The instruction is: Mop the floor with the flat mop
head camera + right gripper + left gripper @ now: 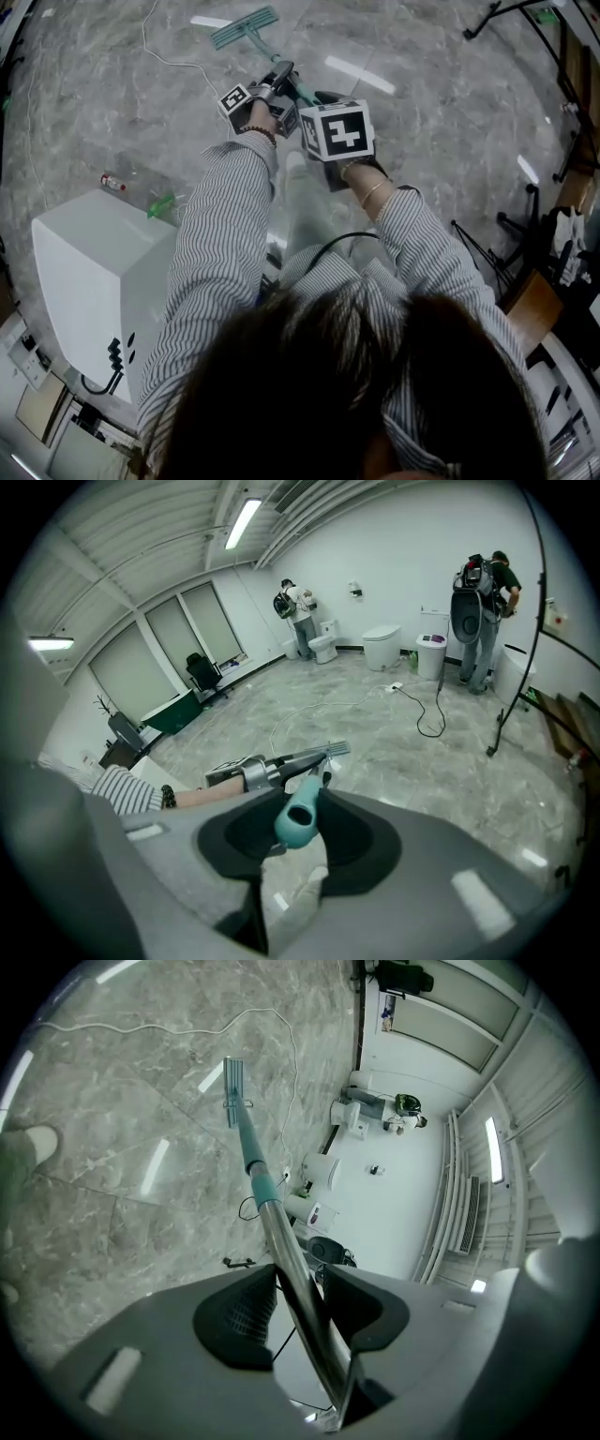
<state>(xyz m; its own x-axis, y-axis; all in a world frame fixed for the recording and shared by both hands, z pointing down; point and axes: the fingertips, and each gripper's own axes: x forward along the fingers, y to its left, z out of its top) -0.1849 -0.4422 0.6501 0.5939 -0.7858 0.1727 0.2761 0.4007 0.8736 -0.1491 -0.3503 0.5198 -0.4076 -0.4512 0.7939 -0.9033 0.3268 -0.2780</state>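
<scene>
The flat mop's teal head (244,26) lies on the grey marble floor ahead of me, and its pole (269,54) slants back to my hands. My left gripper (281,75) sits lower on the pole. In the left gripper view its jaws are shut on the metal pole (281,1241), with the mop head (232,1091) far down the shaft. My right gripper (319,99), under its big marker cube, is shut on the teal handle end (300,819). The right gripper view also shows the left gripper (248,772) and the mop head (336,750) beyond it.
A white cabinet (94,272) stands close at my left, with a bottle (113,183) on the floor beside it. A white cable (159,52) snakes across the floor. Stands and a wooden board (534,309) crowd the right. Two people (483,592) and toilets (382,647) are at the far wall.
</scene>
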